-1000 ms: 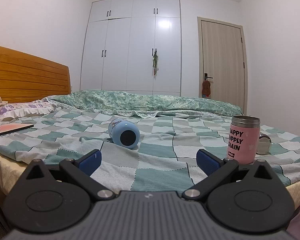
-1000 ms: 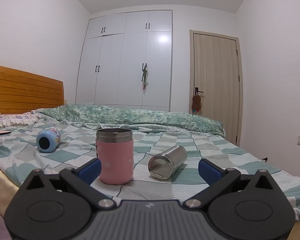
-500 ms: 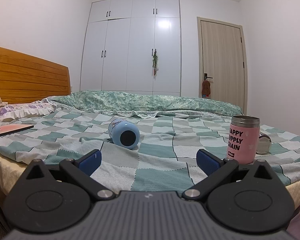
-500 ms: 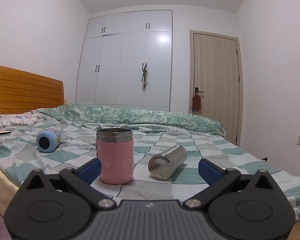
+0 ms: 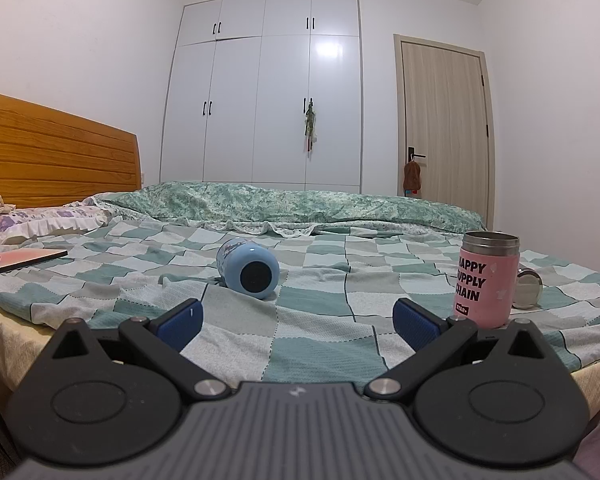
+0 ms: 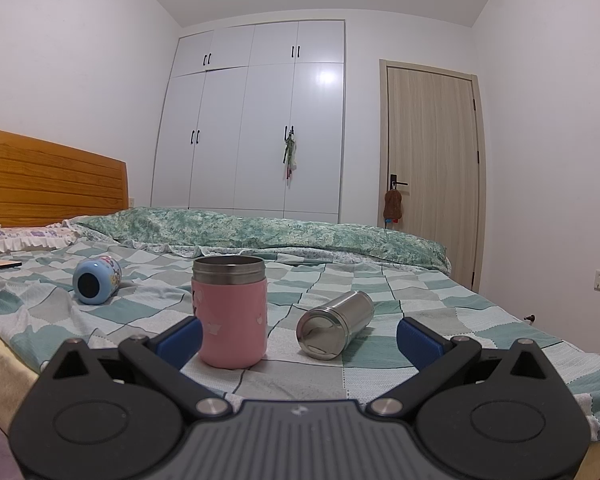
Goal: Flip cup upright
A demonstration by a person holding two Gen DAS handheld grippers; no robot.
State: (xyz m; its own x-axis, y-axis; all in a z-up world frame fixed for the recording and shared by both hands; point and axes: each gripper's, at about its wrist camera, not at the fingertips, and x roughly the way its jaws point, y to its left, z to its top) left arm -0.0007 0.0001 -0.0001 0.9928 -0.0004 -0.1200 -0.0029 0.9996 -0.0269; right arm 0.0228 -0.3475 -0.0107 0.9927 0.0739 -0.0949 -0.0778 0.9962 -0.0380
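Left wrist view: the left gripper (image 5: 296, 316) hangs at the near edge of the bed (image 5: 320, 340), jaws spread wide and holding nothing, with the blue cup (image 5: 247, 269) lying on its side toward the middle of the checked quilt, base facing the camera. Right wrist view: the right gripper (image 6: 298, 334) is likewise released and empty; a pink cup (image 6: 232, 312) stands upright near the front edge, a steel cup (image 6: 334, 323) lies tipped just beside it.

Two cups are down, and which comes first cannot be told. Either way, the grip likely belongs across the body, followed by a slow turn and a firm set-down, since soft bedding may let a cup topple. Neither fallen cup's mouth is visible, and the pink cup hides most of the steel one from the left.
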